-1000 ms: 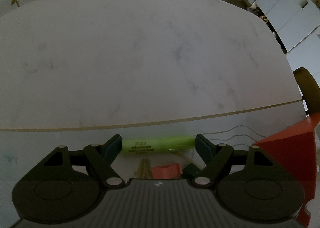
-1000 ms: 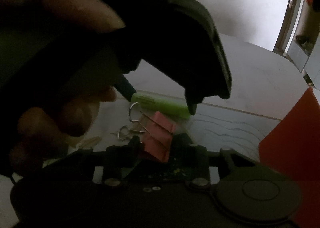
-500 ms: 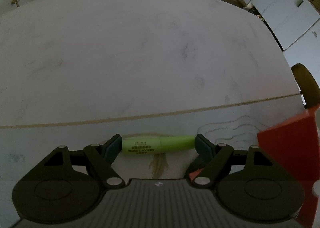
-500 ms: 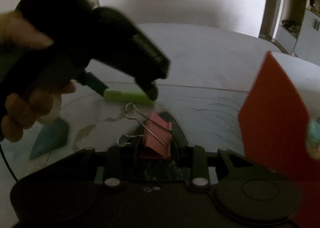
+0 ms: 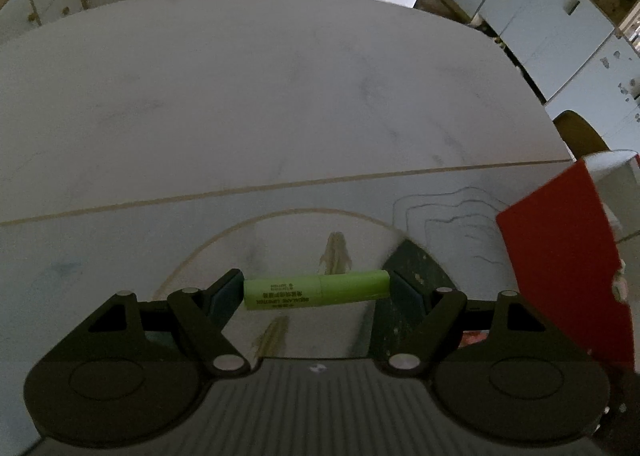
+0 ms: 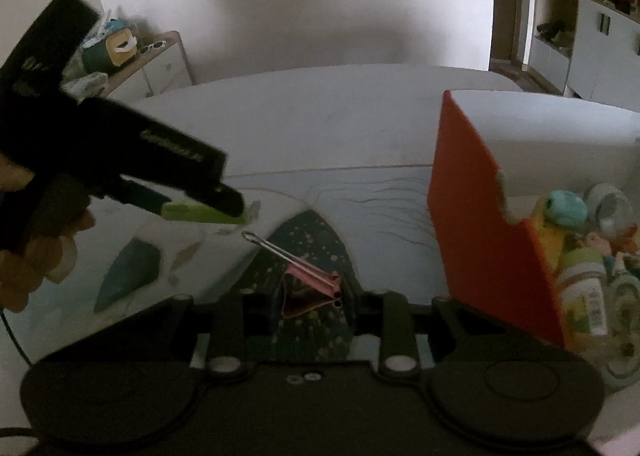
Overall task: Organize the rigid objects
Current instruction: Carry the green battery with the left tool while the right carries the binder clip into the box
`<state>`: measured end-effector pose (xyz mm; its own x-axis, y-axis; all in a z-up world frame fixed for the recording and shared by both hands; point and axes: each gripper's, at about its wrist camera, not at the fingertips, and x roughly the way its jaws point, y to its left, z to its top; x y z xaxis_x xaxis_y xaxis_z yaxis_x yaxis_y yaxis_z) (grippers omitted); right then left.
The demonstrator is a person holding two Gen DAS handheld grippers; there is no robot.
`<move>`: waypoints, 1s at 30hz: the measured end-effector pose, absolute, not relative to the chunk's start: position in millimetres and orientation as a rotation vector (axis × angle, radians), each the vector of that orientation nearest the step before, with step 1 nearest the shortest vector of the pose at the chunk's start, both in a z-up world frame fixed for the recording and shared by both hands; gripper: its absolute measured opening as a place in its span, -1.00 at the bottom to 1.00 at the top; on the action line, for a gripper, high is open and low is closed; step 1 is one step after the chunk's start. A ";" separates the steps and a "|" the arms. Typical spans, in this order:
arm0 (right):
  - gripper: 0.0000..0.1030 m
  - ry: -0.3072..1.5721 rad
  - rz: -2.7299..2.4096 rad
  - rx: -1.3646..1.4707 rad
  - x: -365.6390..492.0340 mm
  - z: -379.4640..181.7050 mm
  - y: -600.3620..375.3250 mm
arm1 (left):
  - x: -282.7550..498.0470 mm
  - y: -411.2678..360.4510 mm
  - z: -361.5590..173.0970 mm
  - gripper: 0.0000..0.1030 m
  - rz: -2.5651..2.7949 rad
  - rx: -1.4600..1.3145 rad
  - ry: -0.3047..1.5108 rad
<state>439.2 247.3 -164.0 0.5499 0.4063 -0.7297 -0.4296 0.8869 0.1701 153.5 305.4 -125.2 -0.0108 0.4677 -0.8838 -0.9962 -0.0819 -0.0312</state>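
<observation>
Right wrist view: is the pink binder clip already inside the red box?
No: the pink binder clip sits between the right tongs, outside the red box standing to its right.

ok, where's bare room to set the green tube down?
Free: white tabletop beyond the mat's tan edge line, left of the red box. Crowded: inside the box, packed with bottles. Left tool holds the green tube.

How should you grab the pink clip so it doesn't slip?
Pinch the pink clip across its folded body, one finger on each flat side, as the right gripper has it now. The thin wire handles stick forward and would probably slide or swing, so come from behind them.
</observation>
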 end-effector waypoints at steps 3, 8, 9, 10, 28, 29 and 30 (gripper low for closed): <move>-0.44 0.846 0.496 -0.011 432.8 -157.7 240.8 | 156.1 288.9 -118.1 0.56 1.462 -0.867 0.781; -0.44 0.815 0.503 0.019 420.7 -139.6 227.7 | 167.5 260.8 -107.0 0.56 1.441 -0.790 0.791; -0.44 0.810 0.502 0.025 417.9 -134.9 223.9 | 169.5 256.2 -104.1 0.56 1.435 -0.778 0.790; -0.44 0.807 0.503 0.031 415.8 -131.5 220.9 | 171.8 251.0 -100.1 0.56 1.433 -0.762 0.787; -0.44 0.685 0.494 0.074 406.5 -76.8 146.6 | 239.4 187.2 -50.9 0.56 1.348 -0.485 0.726; -0.44 0.680 0.493 0.073 407.8 -75.7 141.6 | 244.7 185.9 -49.7 0.56 1.341 -0.475 0.726; -0.44 0.678 0.492 0.073 409.2 -75.0 137.0 | 250.1 184.8 -48.4 0.56 1.335 -0.461 0.724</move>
<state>409.2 137.0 -75.0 0.6696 0.4594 -0.5836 -0.4126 0.8835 0.2220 250.1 184.8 -48.4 0.0695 0.7063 -0.7045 -0.9757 0.1954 0.0996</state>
